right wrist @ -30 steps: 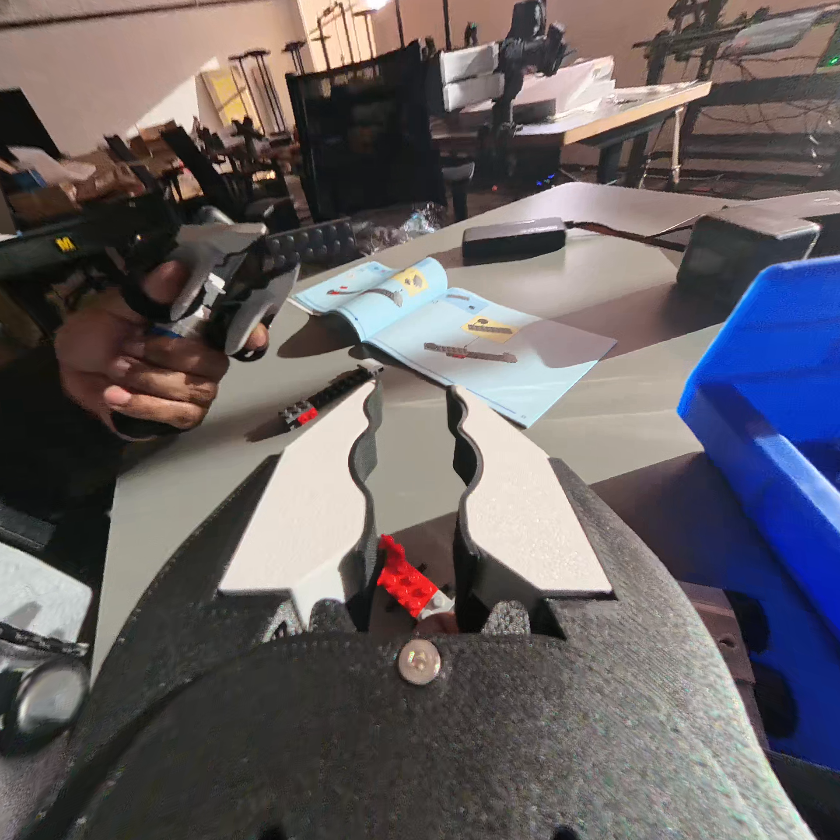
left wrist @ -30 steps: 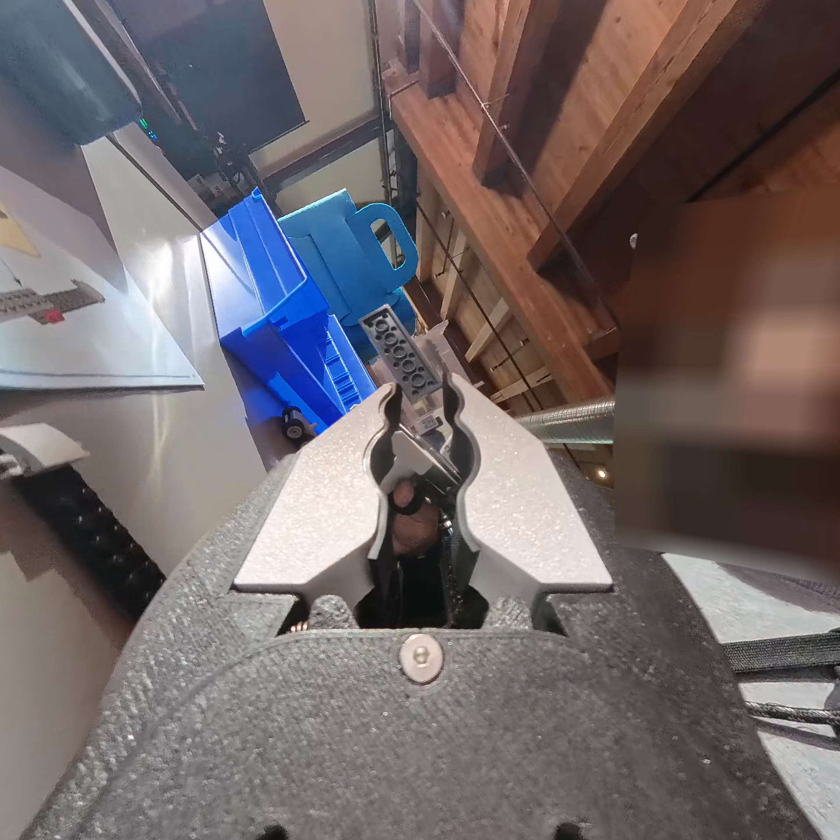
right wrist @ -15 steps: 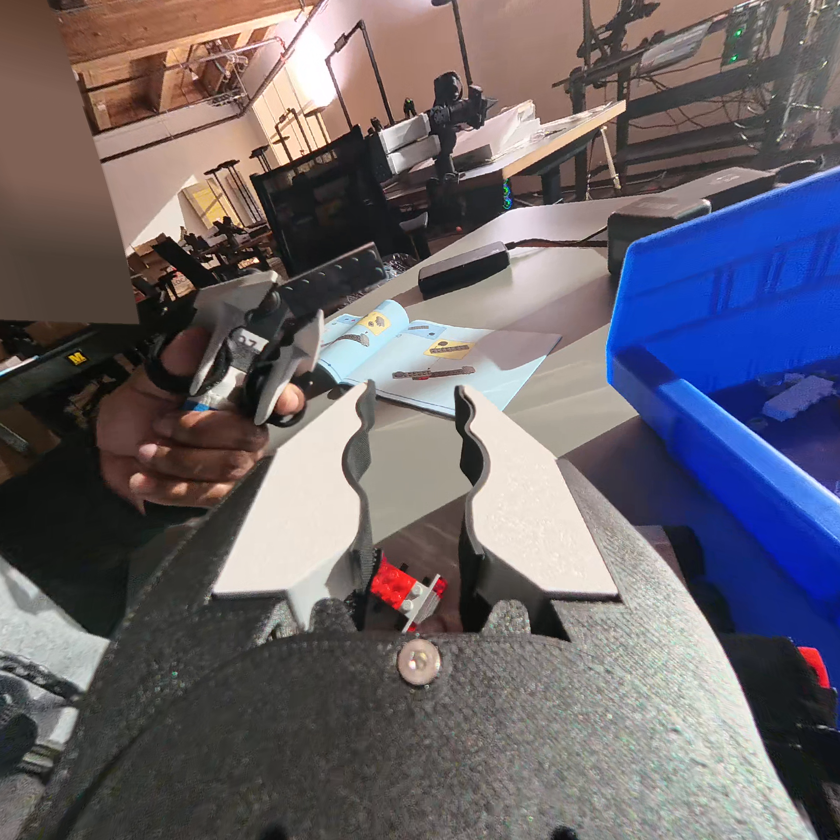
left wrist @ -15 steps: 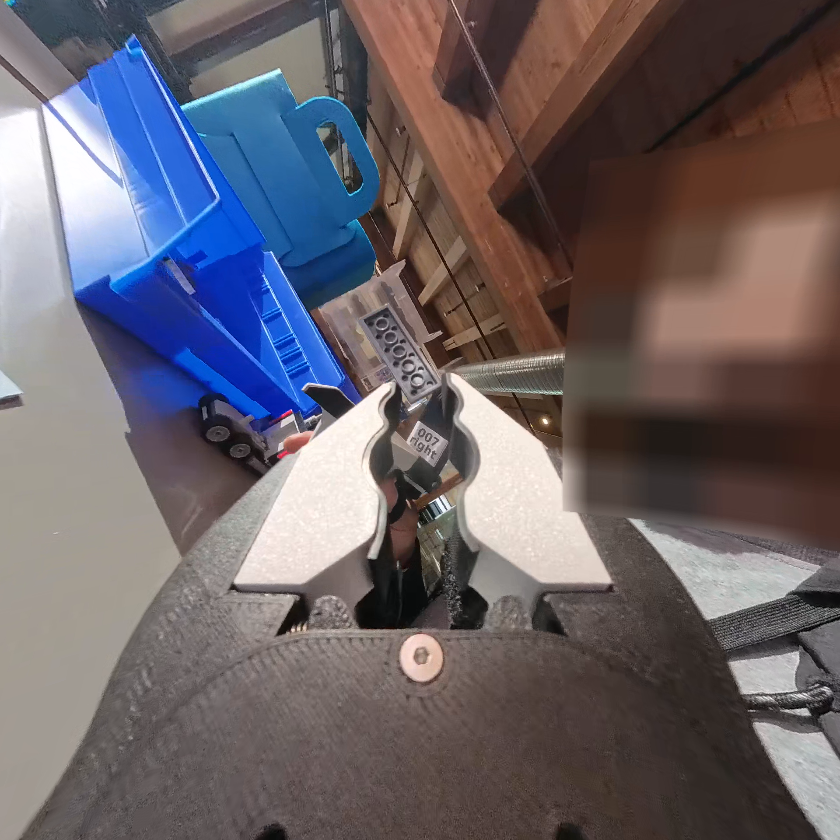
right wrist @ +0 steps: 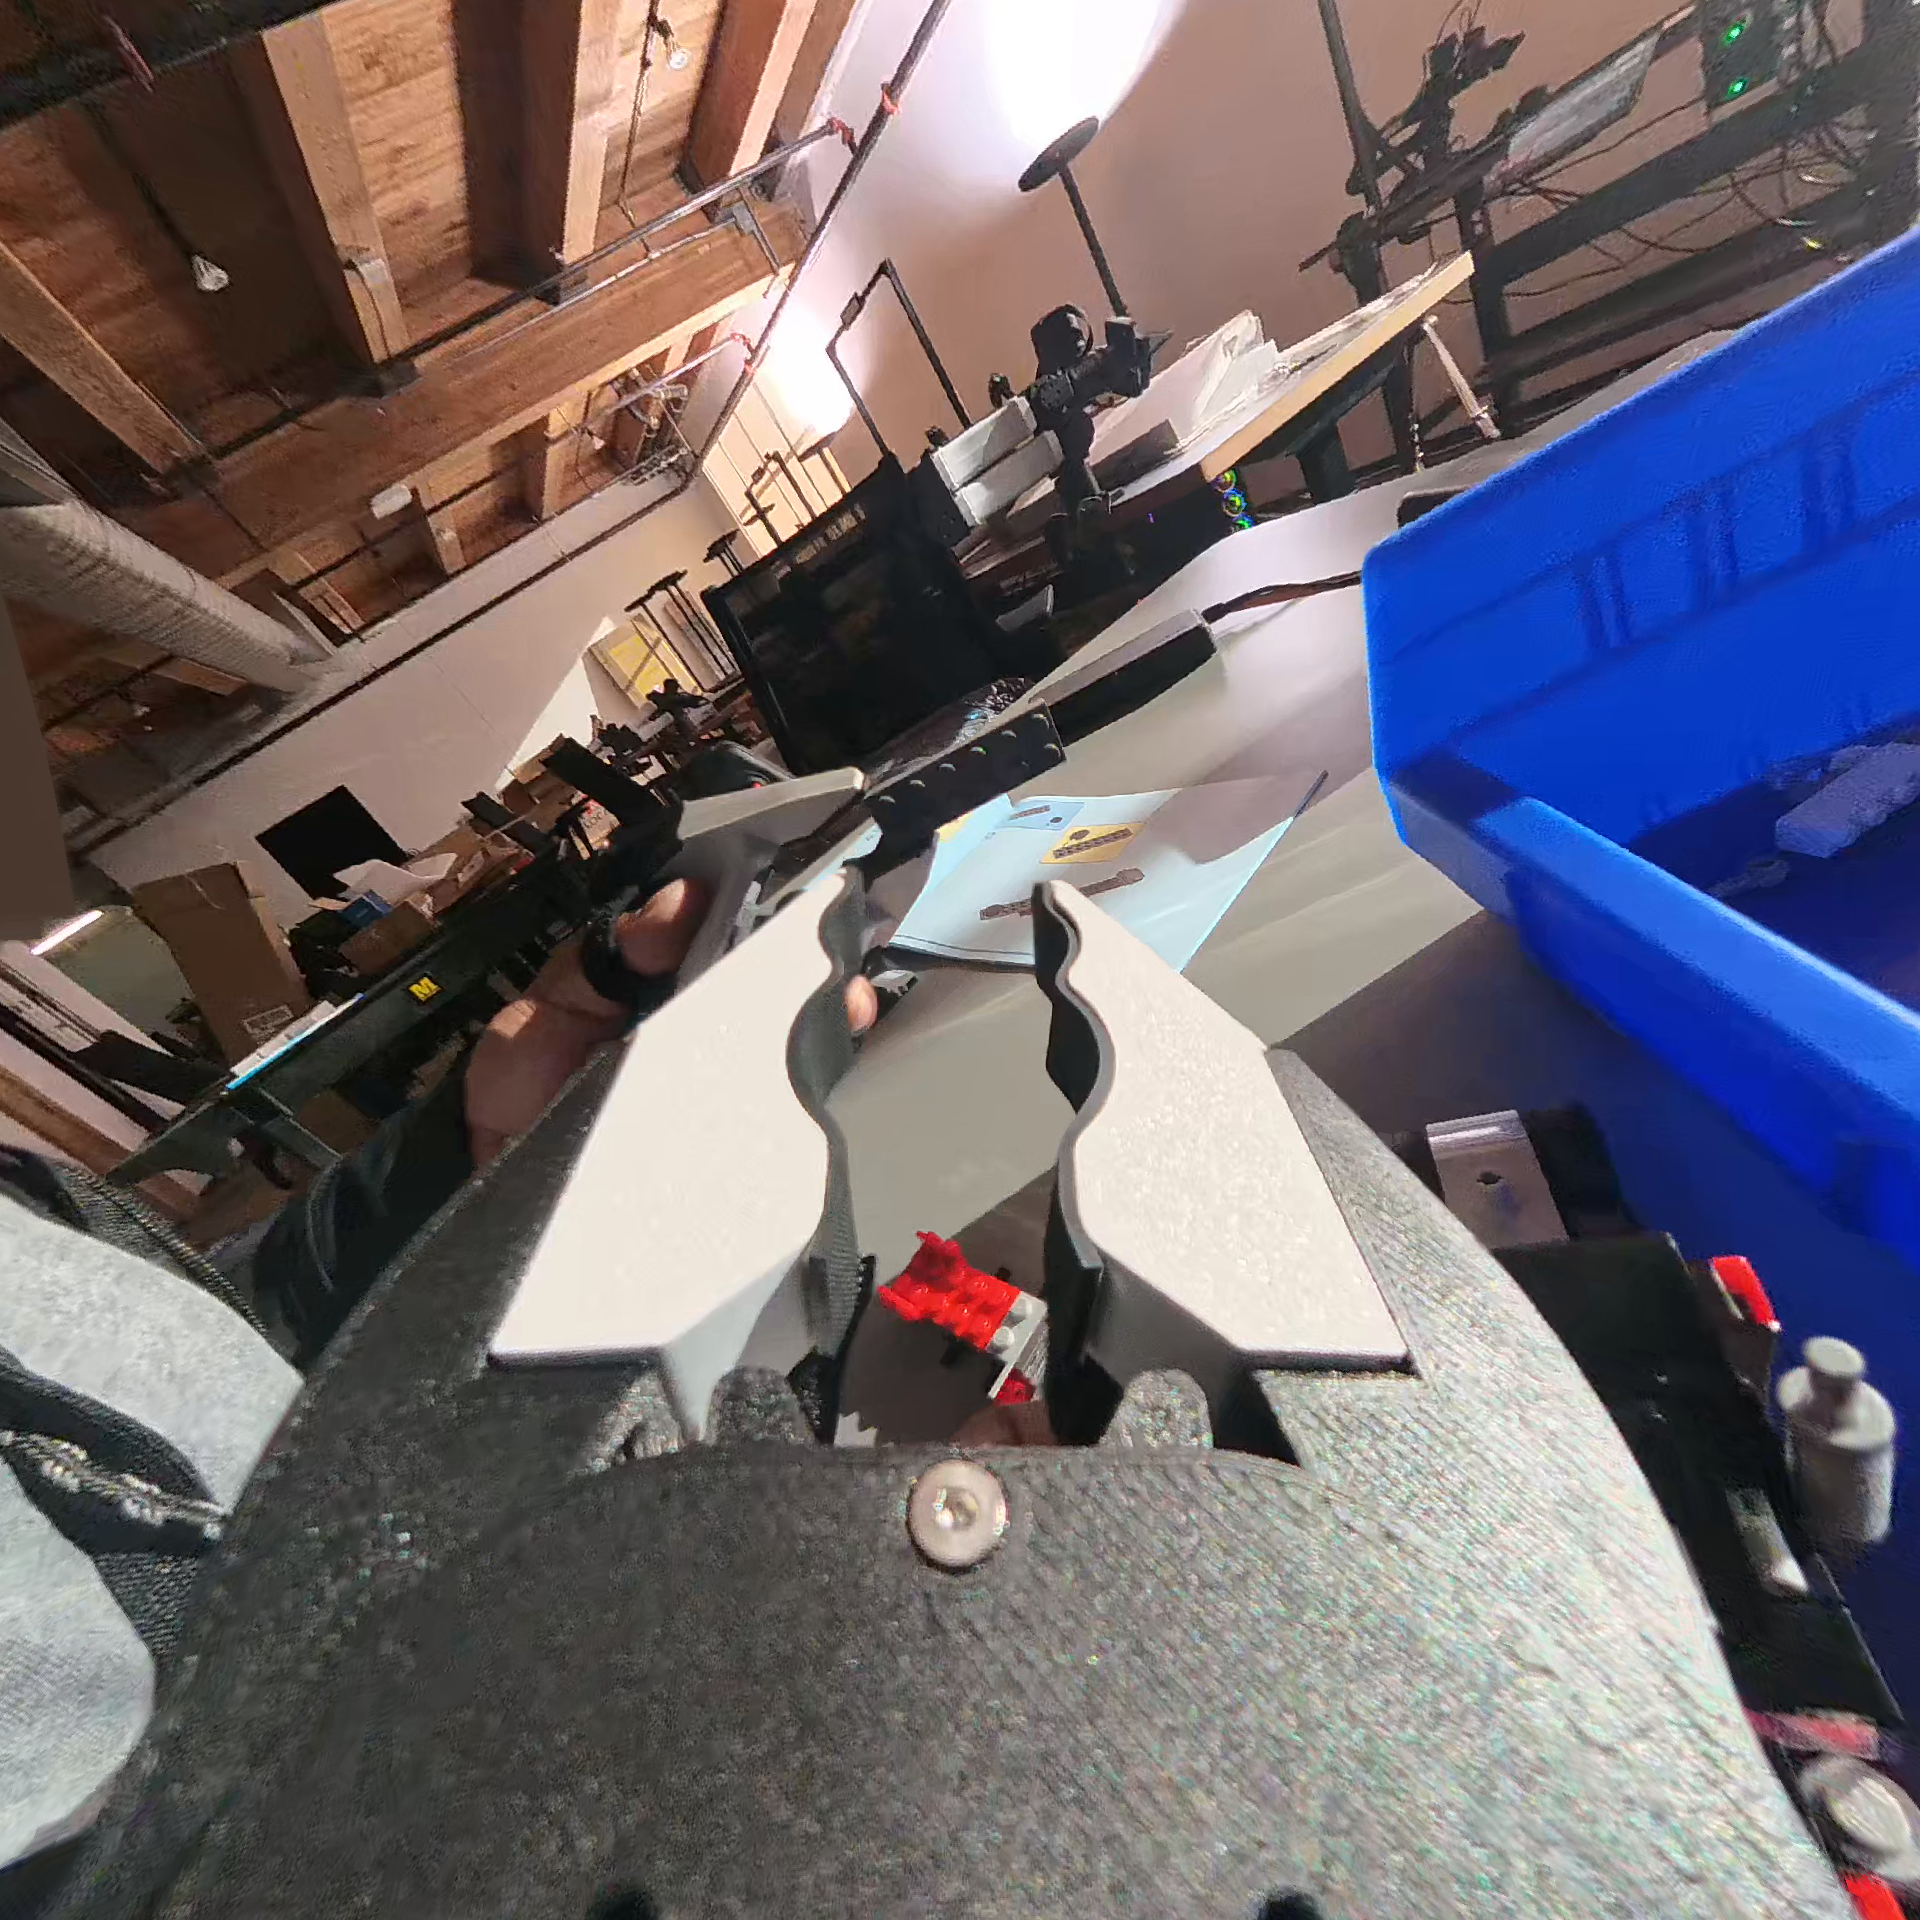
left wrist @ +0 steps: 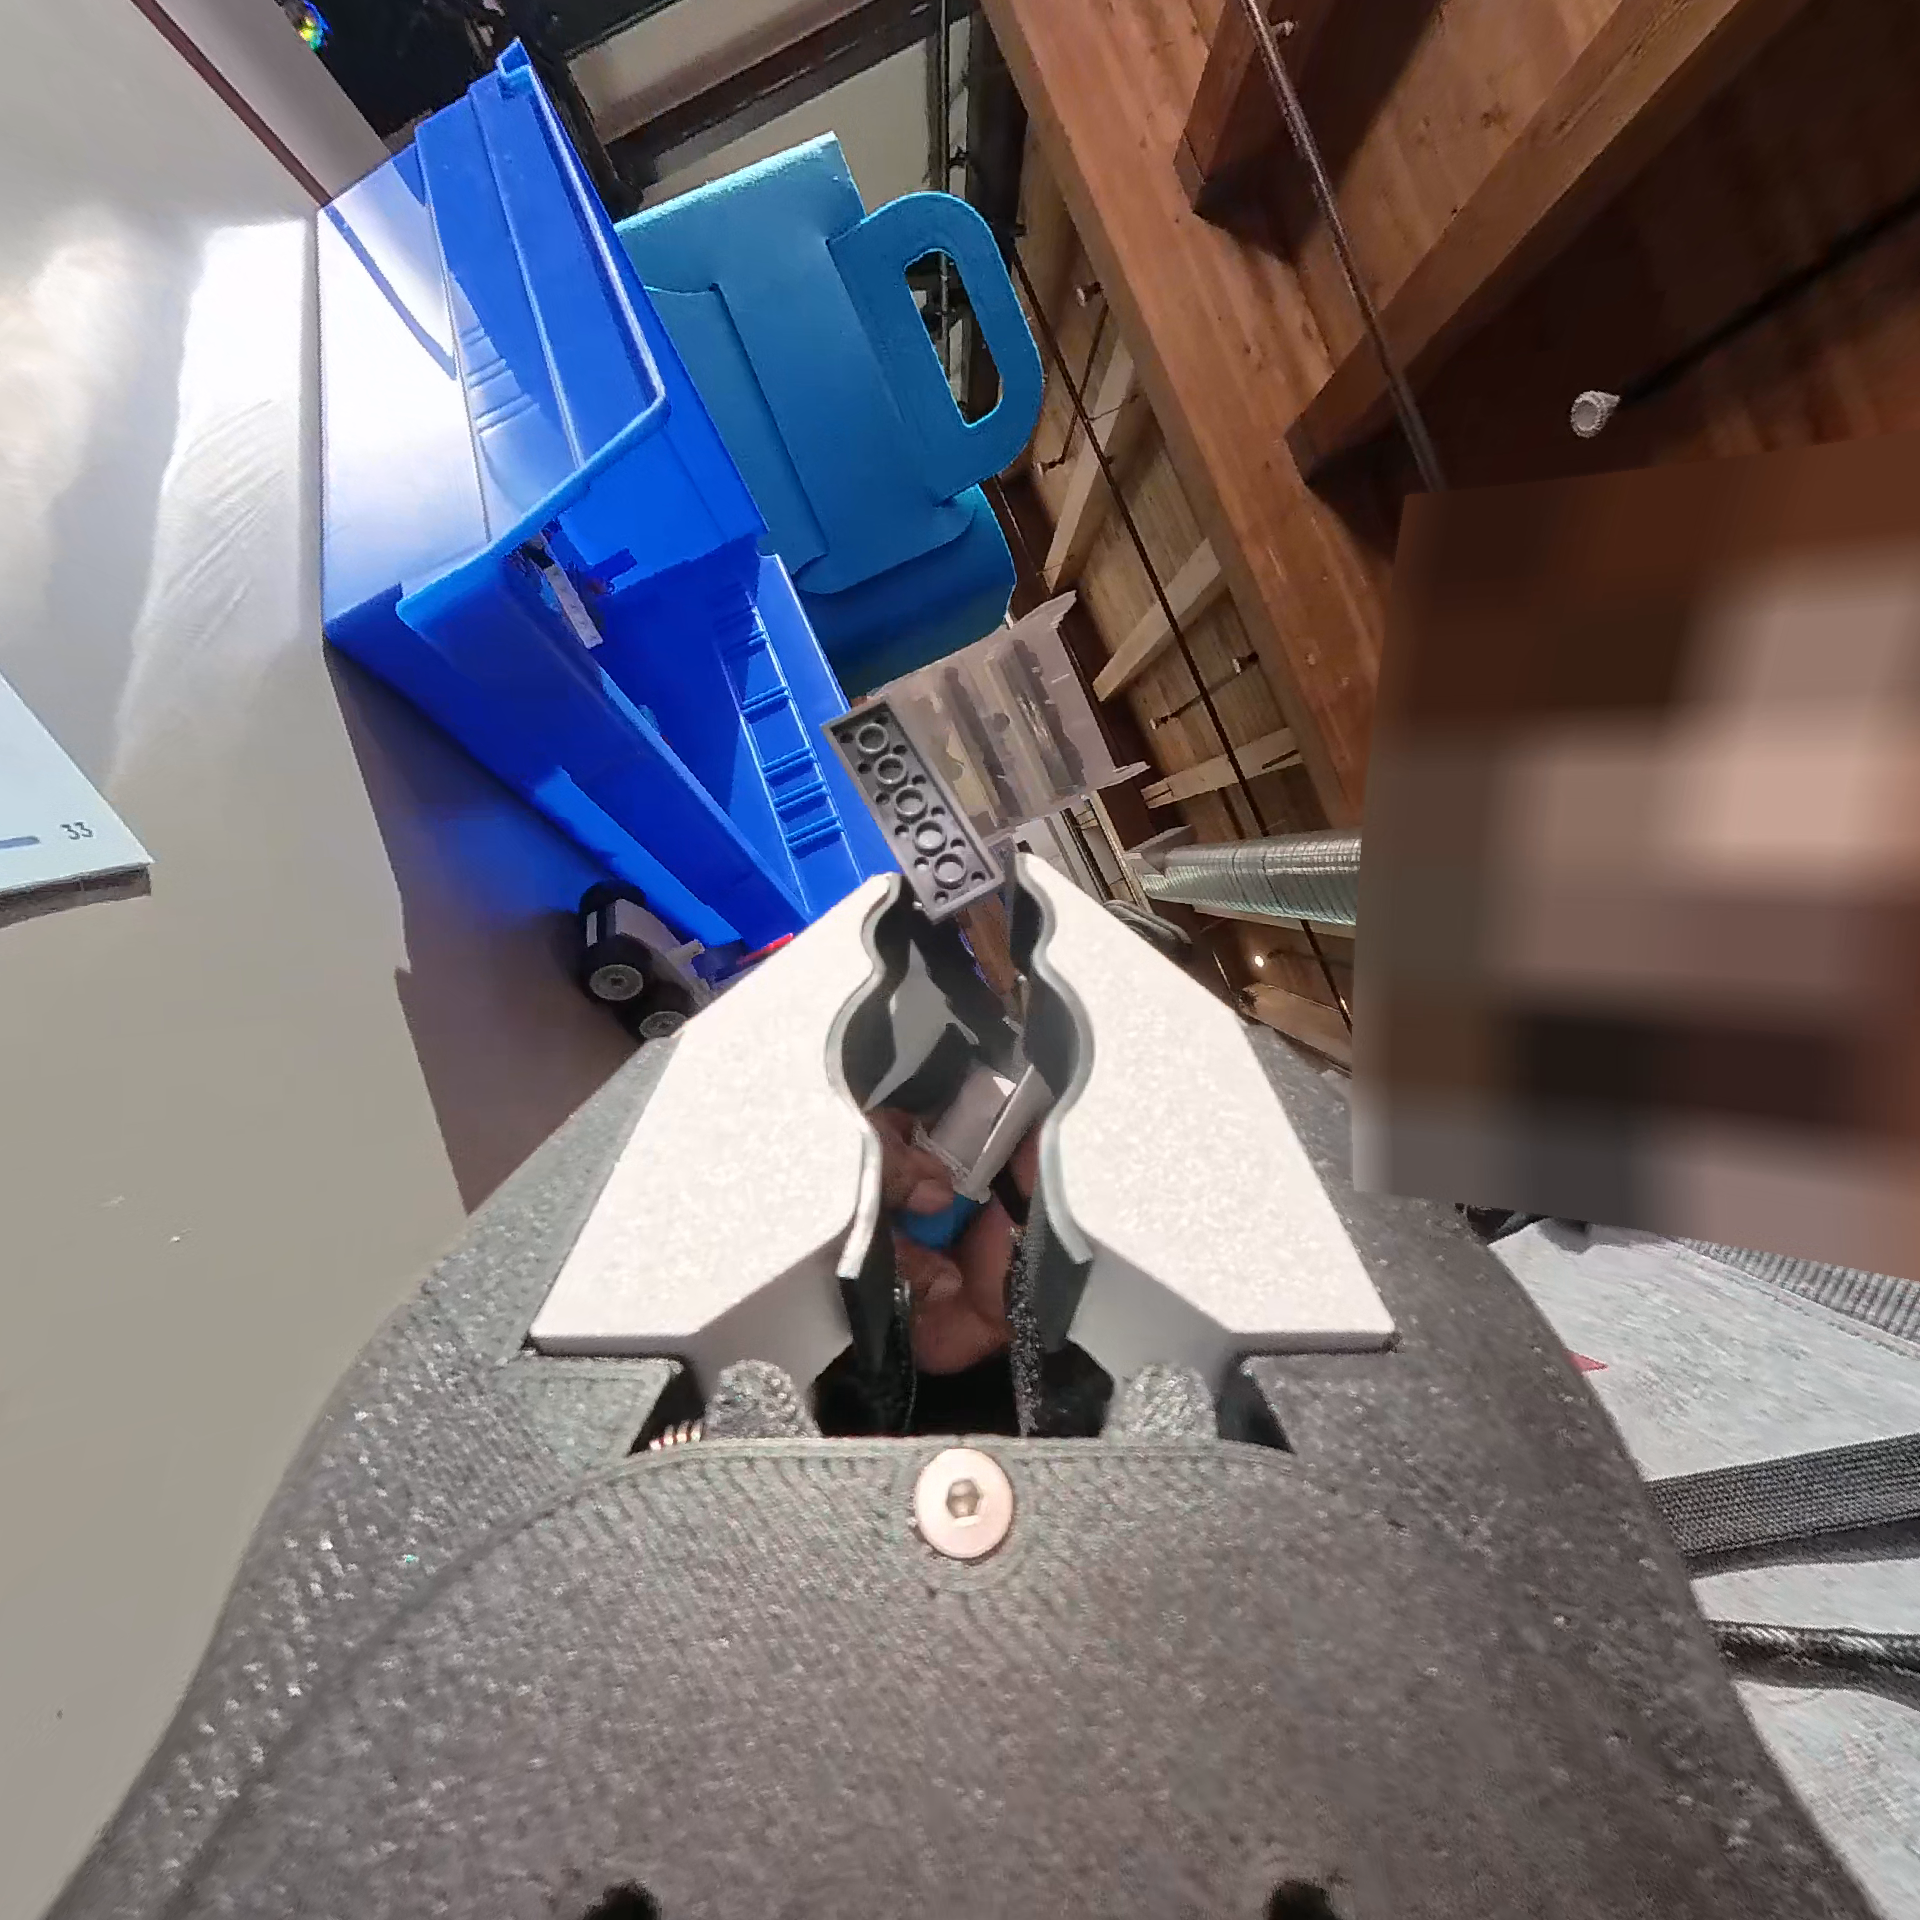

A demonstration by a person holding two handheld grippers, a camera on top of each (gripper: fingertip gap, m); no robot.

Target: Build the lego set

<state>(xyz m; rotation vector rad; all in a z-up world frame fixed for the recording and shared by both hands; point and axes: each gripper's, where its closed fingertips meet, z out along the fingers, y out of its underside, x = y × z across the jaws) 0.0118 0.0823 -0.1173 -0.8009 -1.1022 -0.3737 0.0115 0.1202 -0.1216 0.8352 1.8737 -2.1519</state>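
Showing both wrist views: the left gripper (left wrist: 956, 894) is clamped on one end of a dark grey plate (left wrist: 914, 821), which juts past the fingertips with its underside tubes facing the camera. In the right wrist view the same plate (right wrist: 971, 774) appears as a dark studded bar raised above the table (right wrist: 1340, 873), over the open instruction booklet (right wrist: 1132, 862). The right gripper (right wrist: 945, 904) stands with its jaws apart and nothing between them; a small red and grey brick assembly (right wrist: 961, 1304) shows low in the gap at the base of its fingers. A blue bin (right wrist: 1621, 748) sits on the table at the right, with pale pieces inside. In the left wrist view a small wheeled lego vehicle (left wrist: 634, 961) lies at the foot of the blue bin (left wrist: 499, 447). Compared with a second ago, the left gripper keeps the same hold on the plate; its view has swung away from the booklet, of which only a corner (left wrist: 62, 821) remains. The right wrist view now tilts upward, taking in wooden ceiling beams (right wrist: 436, 197).
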